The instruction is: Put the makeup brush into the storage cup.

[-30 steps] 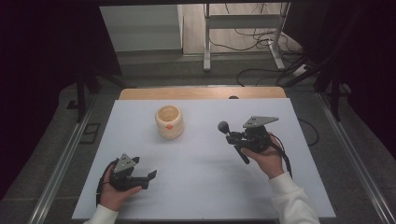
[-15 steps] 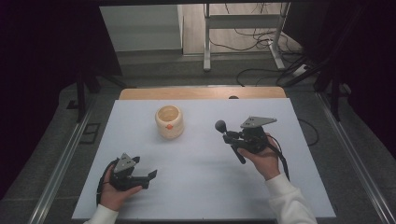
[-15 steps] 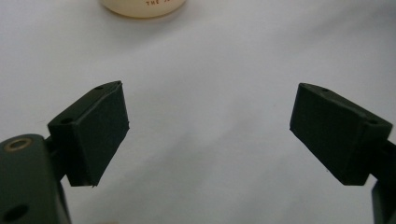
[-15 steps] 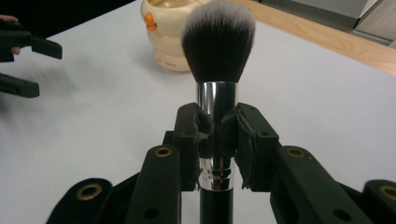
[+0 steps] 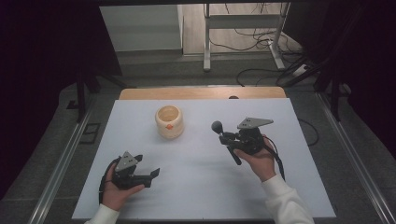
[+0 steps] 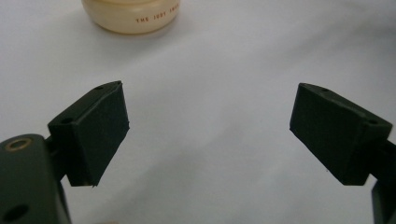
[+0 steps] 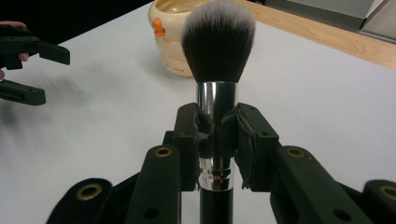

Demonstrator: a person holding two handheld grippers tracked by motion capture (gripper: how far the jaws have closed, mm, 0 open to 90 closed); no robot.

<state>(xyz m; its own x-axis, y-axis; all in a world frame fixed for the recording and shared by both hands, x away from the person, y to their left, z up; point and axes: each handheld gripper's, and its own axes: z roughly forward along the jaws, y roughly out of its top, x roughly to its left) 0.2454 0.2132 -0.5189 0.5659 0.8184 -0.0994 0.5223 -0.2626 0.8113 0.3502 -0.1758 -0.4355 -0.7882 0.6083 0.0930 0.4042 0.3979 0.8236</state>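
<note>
High view, left to right: left gripper [image 5: 152,173] resting wide open on the table, cream cup [image 5: 169,121] standing mid-table, right gripper [image 5: 227,138] clamped on the makeup brush [image 5: 217,126]; tip it handle-first, centred over the cup's mouth

One brush [image 7: 218,46], upper middle of the right gripper view; one cream cup [image 5: 169,121], centre of the high view; two grippers, one lower left [image 5: 152,176], one right of centre [image 5: 224,138]; one white table [image 5: 196,186].

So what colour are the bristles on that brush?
Black with pale grey-white tips, clearest in the right gripper view: brush.
</note>
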